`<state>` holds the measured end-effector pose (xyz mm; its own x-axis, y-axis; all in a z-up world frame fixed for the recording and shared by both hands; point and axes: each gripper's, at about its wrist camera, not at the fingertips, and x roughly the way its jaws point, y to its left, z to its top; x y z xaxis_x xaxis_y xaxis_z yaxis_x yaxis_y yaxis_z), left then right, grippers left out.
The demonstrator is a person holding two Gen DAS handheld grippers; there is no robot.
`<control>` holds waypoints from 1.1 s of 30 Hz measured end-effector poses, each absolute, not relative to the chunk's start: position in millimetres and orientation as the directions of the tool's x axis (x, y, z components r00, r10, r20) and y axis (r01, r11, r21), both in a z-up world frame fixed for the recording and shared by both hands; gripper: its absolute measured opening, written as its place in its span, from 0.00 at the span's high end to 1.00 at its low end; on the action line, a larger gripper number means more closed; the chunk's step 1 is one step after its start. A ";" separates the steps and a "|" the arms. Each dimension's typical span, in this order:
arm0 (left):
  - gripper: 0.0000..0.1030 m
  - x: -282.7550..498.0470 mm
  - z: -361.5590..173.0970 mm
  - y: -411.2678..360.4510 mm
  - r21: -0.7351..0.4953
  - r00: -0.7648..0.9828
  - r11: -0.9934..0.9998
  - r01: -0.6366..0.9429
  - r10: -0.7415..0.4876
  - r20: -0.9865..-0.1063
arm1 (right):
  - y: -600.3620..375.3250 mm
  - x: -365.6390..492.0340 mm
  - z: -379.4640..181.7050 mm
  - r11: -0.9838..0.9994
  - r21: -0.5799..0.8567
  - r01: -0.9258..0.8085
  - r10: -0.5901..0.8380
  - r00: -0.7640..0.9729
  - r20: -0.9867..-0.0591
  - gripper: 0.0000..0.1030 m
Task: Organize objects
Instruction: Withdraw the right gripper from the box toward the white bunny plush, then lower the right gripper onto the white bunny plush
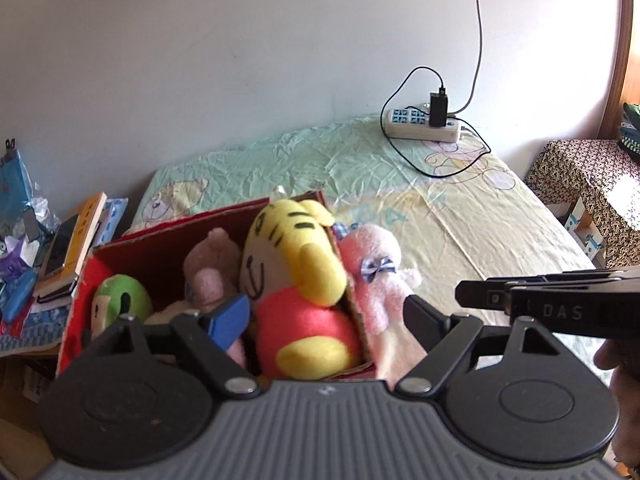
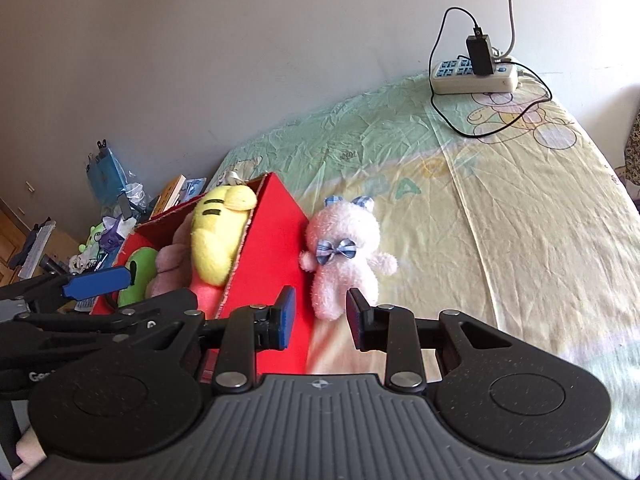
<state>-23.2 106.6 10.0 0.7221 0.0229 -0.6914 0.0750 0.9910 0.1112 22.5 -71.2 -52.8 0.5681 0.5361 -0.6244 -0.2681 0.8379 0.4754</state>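
Observation:
A red cardboard box (image 1: 132,248) (image 2: 272,240) stands on the bed. It holds a yellow tiger plush (image 1: 288,248) (image 2: 218,236), a dusty-pink plush (image 1: 212,268) and a green plush (image 1: 120,300). A pink bunny plush (image 1: 376,276) (image 2: 344,248) with a blue bow lies on the sheet against the box's right wall. My left gripper (image 1: 324,316) hovers open over the box, pads clear of the tiger plush. My right gripper (image 2: 320,316) stands just short of the bunny's feet with a narrow gap between its pads, which are not pressing on anything.
A white power strip (image 1: 424,124) (image 2: 472,76) with a black charger and looping cable lies at the bed's far end. Books and clutter (image 1: 68,248) pile up left of the box. A cloth-covered stand (image 1: 592,184) is at the right. Bare sheet (image 2: 500,208) stretches right of the bunny.

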 end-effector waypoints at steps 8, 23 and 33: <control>0.14 -24.7 -0.7 55.4 0.091 0.747 0.988 0.126 -0.035 -0.664 | -102.4 56.0 -82.4 0.799 0.527 -0.289 0.599 0.467 -0.650 0.70; 0.19 -10.2 -64.2 9.8 0.054 0.659 0.991 0.122 -0.040 -0.751 | -107.5 116.6 -132.6 0.686 0.646 -0.335 0.727 0.271 -0.631 0.69; 0.20 -6.0 -93.9 13.7 0.073 0.605 0.994 0.078 0.011 -0.796 | -73.7 142.4 -153.4 0.615 0.703 -0.357 0.783 0.168 -0.599 0.68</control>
